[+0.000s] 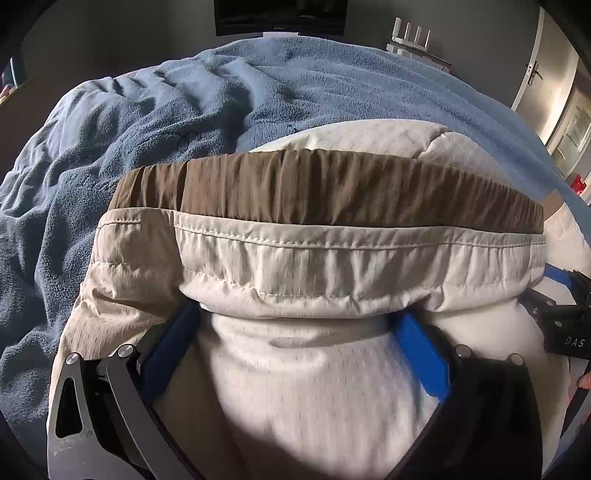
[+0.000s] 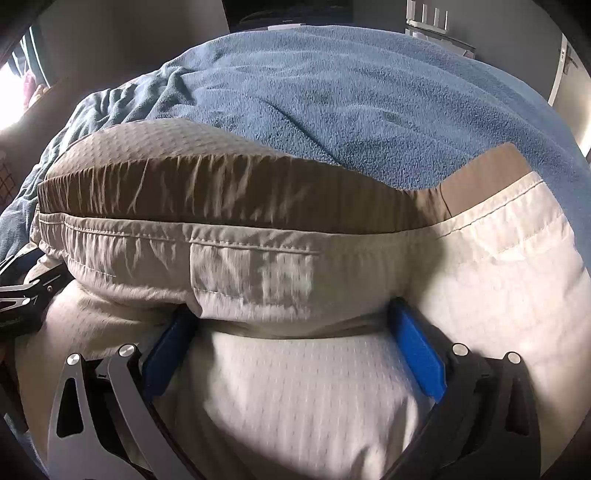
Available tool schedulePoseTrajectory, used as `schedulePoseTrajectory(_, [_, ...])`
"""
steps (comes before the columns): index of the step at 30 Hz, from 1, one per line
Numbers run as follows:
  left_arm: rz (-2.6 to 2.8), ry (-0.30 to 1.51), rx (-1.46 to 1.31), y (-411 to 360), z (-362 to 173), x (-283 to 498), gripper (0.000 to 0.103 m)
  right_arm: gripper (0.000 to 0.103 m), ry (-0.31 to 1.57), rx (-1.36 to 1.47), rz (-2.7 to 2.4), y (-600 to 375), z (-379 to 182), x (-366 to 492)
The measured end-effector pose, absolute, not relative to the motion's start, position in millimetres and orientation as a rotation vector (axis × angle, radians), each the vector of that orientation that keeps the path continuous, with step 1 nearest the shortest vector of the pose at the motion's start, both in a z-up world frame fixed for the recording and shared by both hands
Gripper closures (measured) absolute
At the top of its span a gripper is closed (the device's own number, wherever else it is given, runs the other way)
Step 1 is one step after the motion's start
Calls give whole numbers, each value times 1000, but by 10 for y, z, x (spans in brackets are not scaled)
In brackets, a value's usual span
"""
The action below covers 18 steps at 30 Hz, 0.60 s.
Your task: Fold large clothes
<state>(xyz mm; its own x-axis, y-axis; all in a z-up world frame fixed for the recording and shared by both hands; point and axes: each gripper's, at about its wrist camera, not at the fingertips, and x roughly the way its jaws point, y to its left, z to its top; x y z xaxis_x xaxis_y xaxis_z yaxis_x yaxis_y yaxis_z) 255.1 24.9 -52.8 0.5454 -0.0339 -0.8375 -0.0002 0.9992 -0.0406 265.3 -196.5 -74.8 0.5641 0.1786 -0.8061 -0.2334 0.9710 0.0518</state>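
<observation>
Two grippers, one pair of shorts (image 1: pixel 314 258): waistband bunched just past the blue fingers (image 1: pixel 421 354), mesh lining between them. Left gripper (image 1: pixel 295 321) spread wide, cloth draped over its tips; grasp impossible to tell. Right gripper (image 2: pixel 295 317) likewise. Beyond the fingertips, blue blanket (image 1: pixel 147 122).

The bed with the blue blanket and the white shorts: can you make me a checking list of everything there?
Surface: rumpled blue fleece blanket covering a bed.
Job's things: white mesh-lined garment with elastic waistband, its brown inner band facing up, bunched over both grippers.
Clutter: nothing seen.
Grippers: left gripper and right gripper each have blue fingers spread wide with cloth draped between them; tips hidden under the waistband.
Cables: nothing seen.
Surroundings: dark screen on the far wall, white router with antennas, door with handle.
</observation>
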Motion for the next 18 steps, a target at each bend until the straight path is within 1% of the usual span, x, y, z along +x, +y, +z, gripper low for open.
schedulePoseTrajectory(18, [-19, 981, -38, 256, -553, 2546, 5, 6, 940, -64, 243, -1962, -765, 2654])
